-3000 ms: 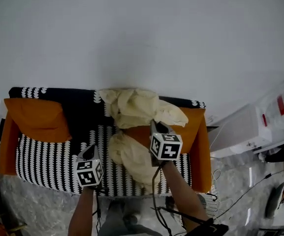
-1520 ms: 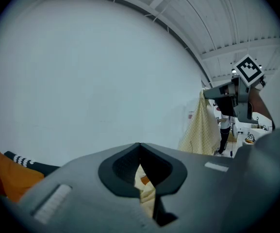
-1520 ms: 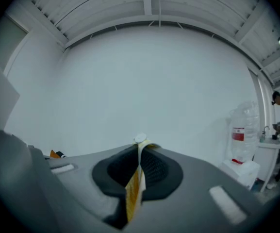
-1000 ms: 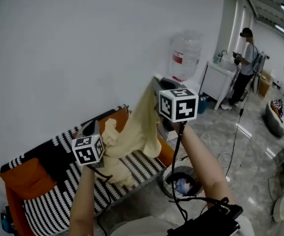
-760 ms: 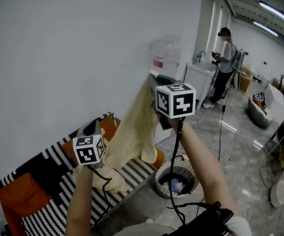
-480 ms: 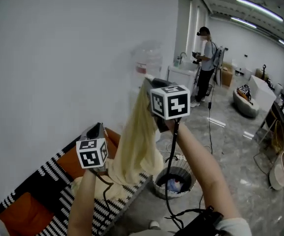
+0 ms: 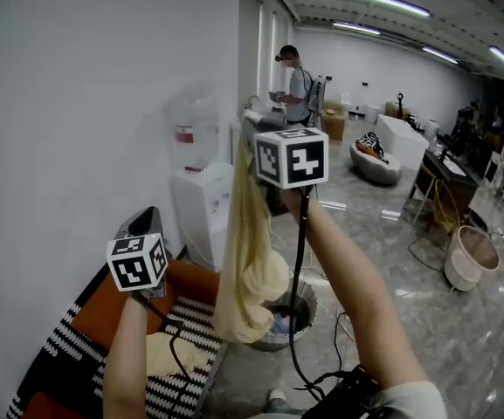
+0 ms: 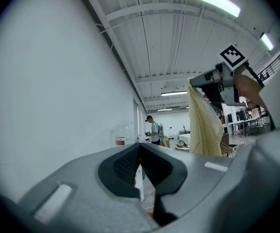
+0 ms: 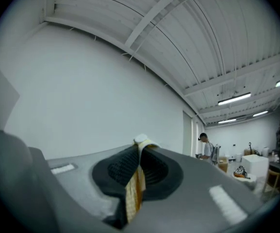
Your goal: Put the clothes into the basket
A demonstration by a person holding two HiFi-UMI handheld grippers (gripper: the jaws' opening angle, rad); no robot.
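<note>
Nothing here you can read, red label (image 7: 184,135) on the water bottle (image 7: 196,110) (print too blurred)

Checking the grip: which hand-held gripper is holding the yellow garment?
The right hand-held gripper, clamped on the hanging yellow garment; the left hand-held gripper is shut on nothing.

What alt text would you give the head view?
The right gripper, held high, is shut on a pale yellow garment that hangs down toward a round basket on the floor beside a striped sofa. The left gripper is lower, at left, and a second pale cloth lies on the sofa.
</note>
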